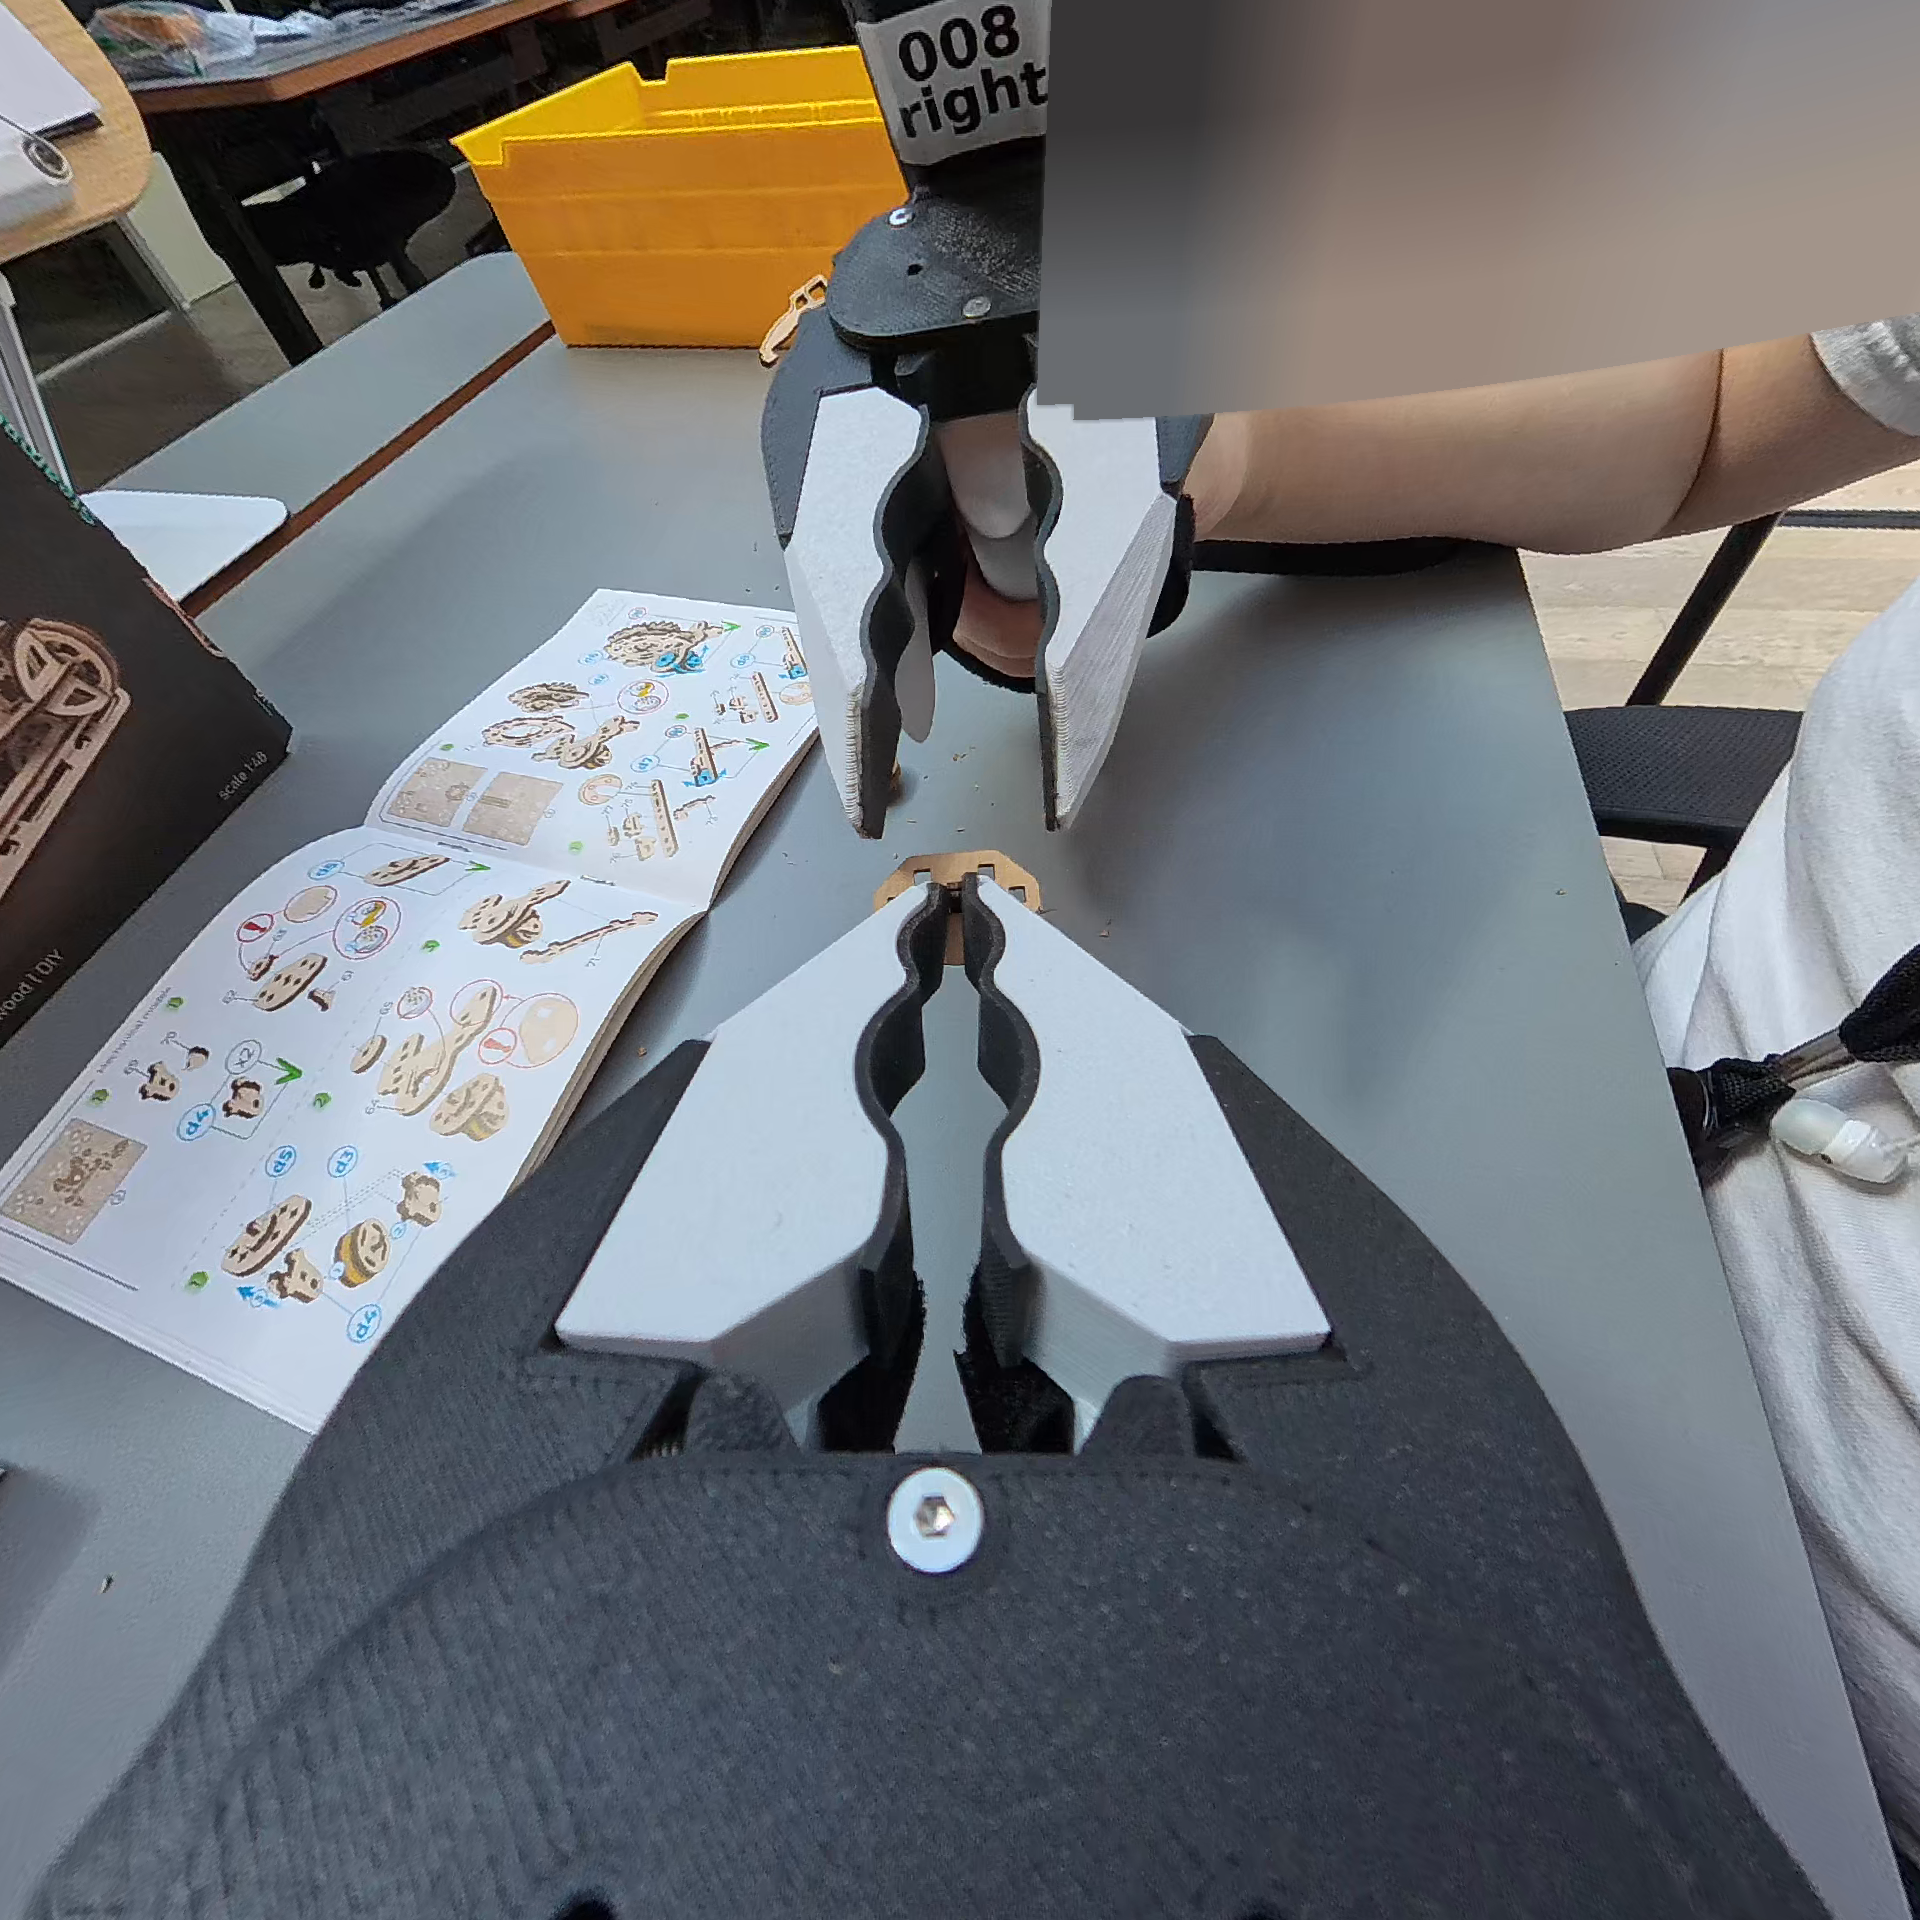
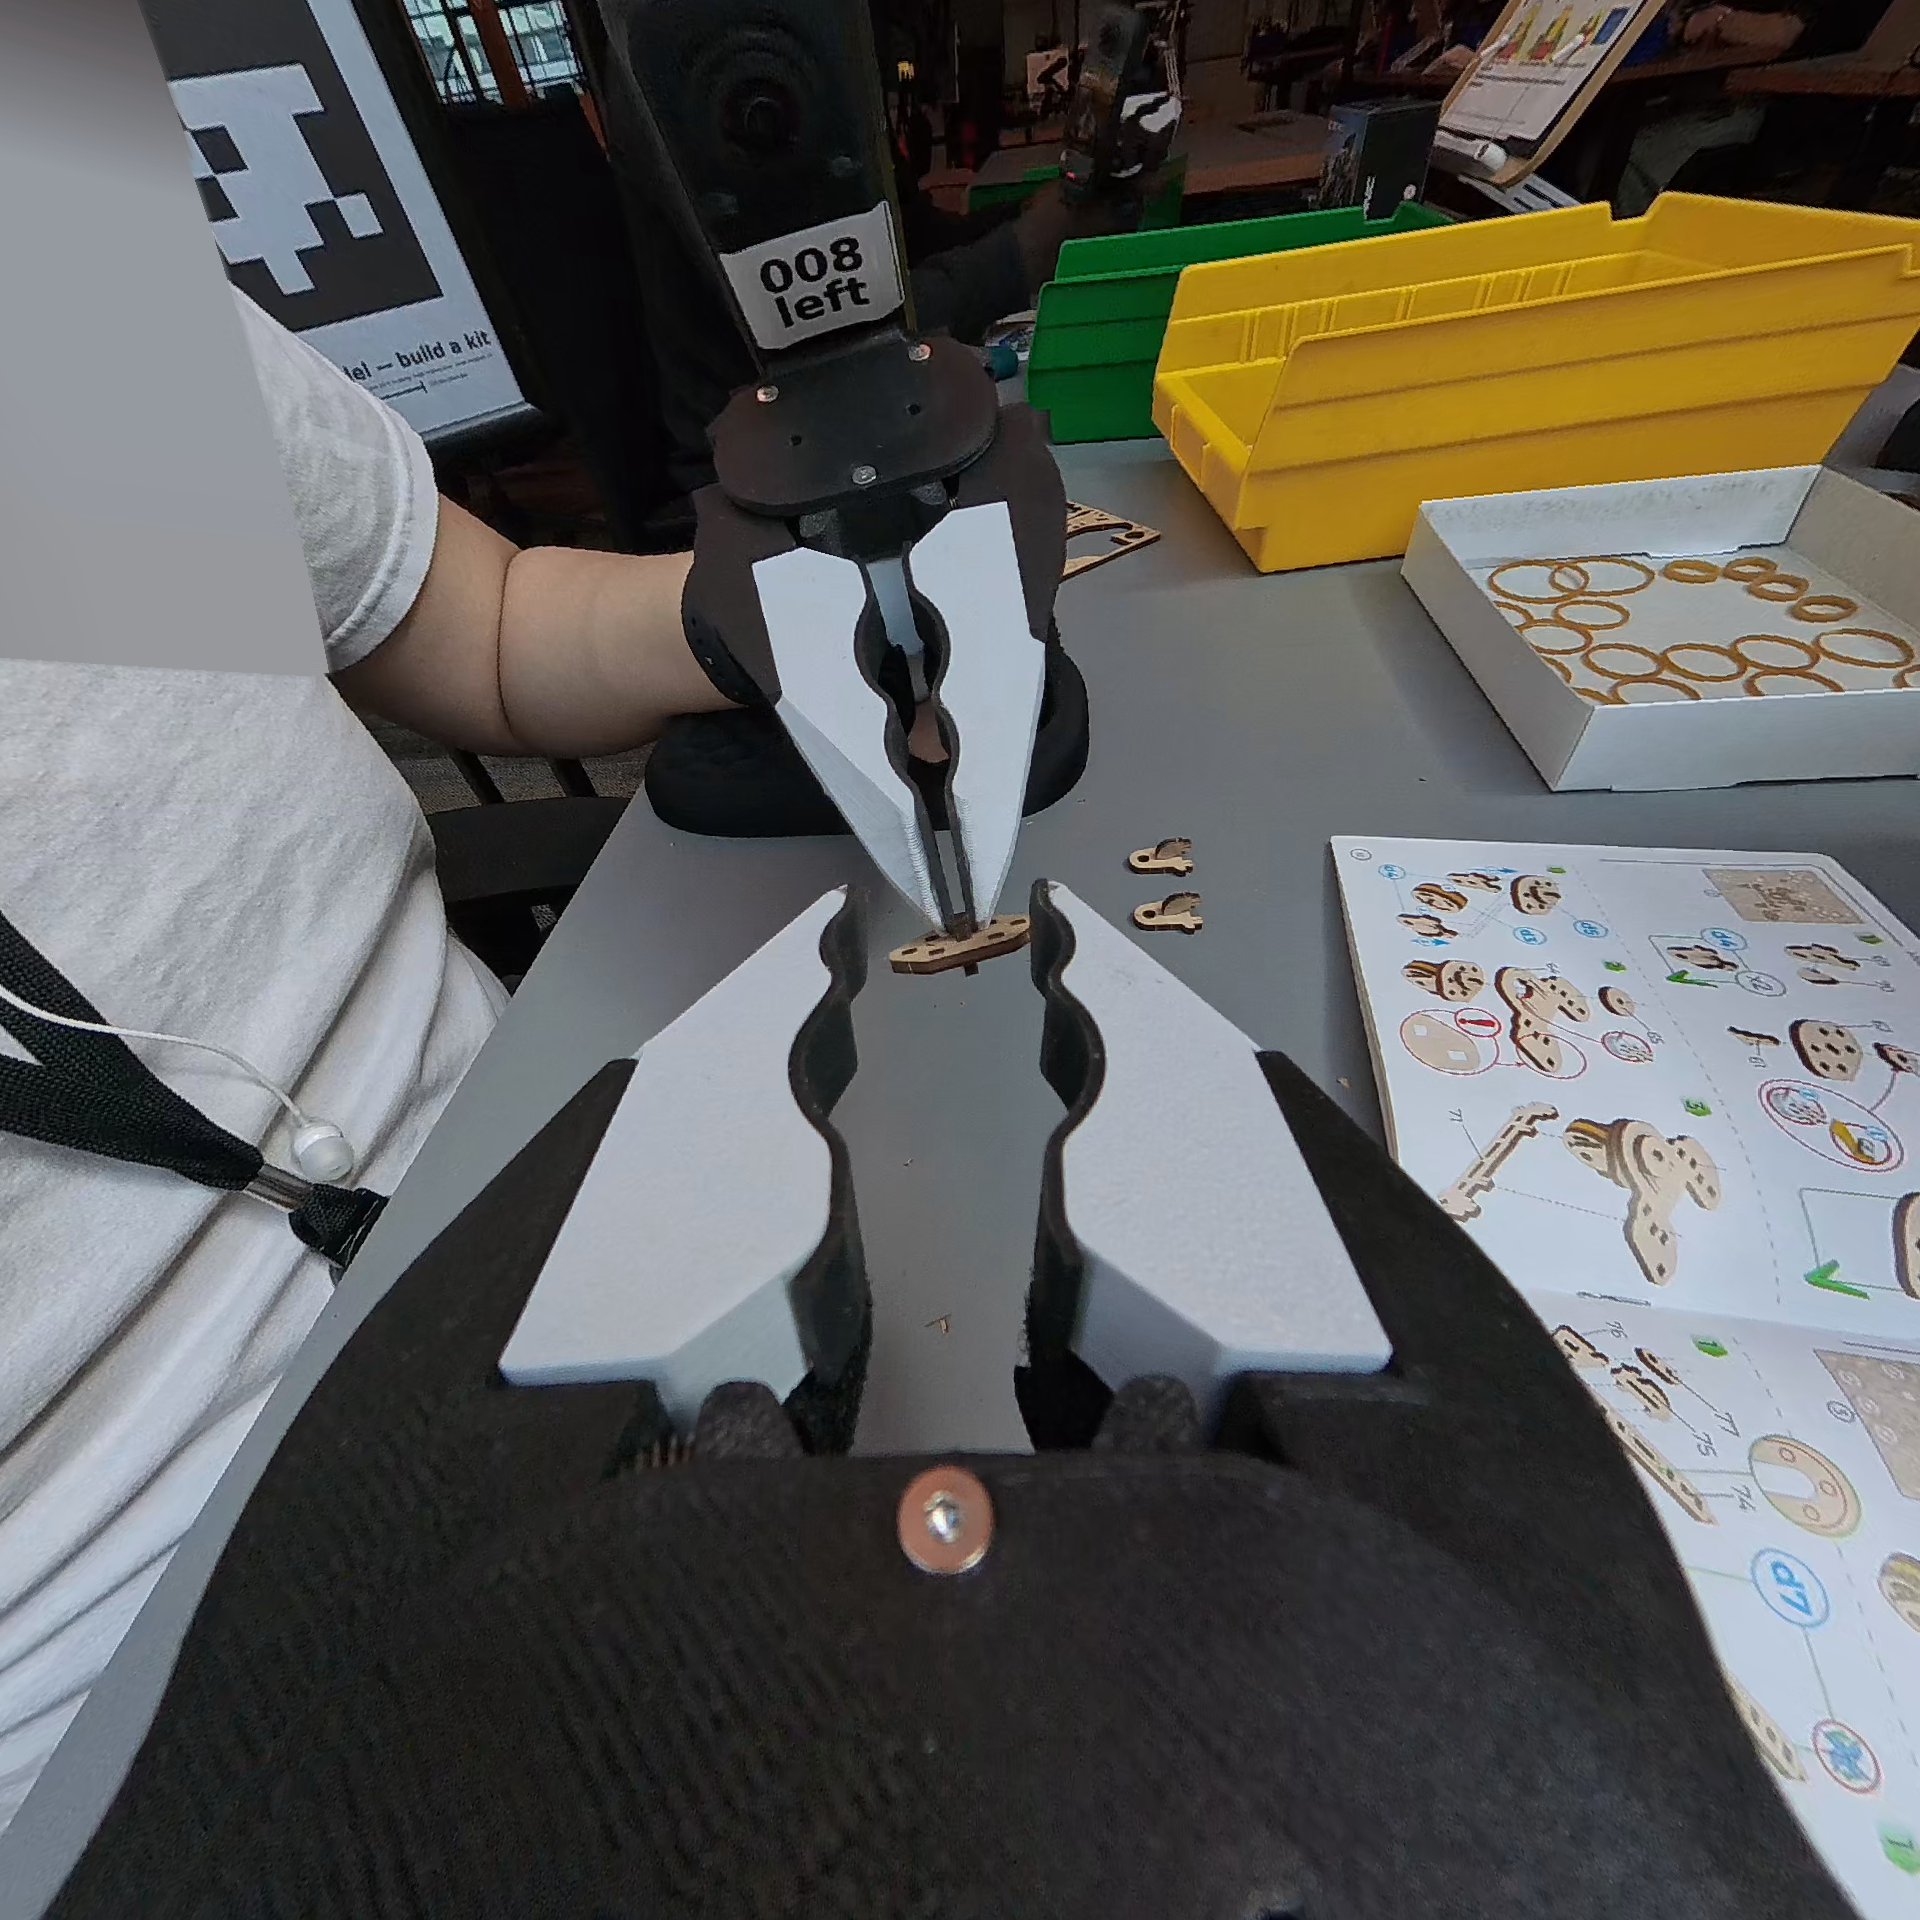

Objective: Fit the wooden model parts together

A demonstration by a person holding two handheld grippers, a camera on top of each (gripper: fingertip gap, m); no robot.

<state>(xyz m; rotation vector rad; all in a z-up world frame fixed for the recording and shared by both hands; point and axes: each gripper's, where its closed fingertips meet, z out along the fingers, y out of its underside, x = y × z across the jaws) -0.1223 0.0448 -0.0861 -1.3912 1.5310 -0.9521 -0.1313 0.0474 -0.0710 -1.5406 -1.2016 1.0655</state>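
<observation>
A flat wooden plate (image 2: pixel 1003 935) with holes and notched edges sits low over the grey table (image 2: pixel 1195 727). A small wooden peg stands in it and pokes out below it. My left gripper (image 1: pixel 956 885) is shut on that peg, and the plate's rim (image 1: pixel 1003 864) shows just past its tips. In the right wrist view the left gripper (image 2: pixel 958 916) points down onto the plate. My right gripper (image 2: pixel 945 891) is open and empty, with its fingers on either side of the plate. It faces the left gripper tip to tip in the left wrist view (image 1: pixel 956 826).
An open instruction booklet (image 2: pixel 1662 1039) lies beside the work spot. Two small wooden pieces (image 2: pixel 1169 912) lie just past the plate. A white tray (image 2: pixel 1507 665) holds several wooden rings. A yellow bin (image 2: pixel 1507 395) and a green bin (image 2: pixel 1101 312) stand behind. A person sits at the table's near edge. My two grippers' fingertips are within a few centimetres of each other.
</observation>
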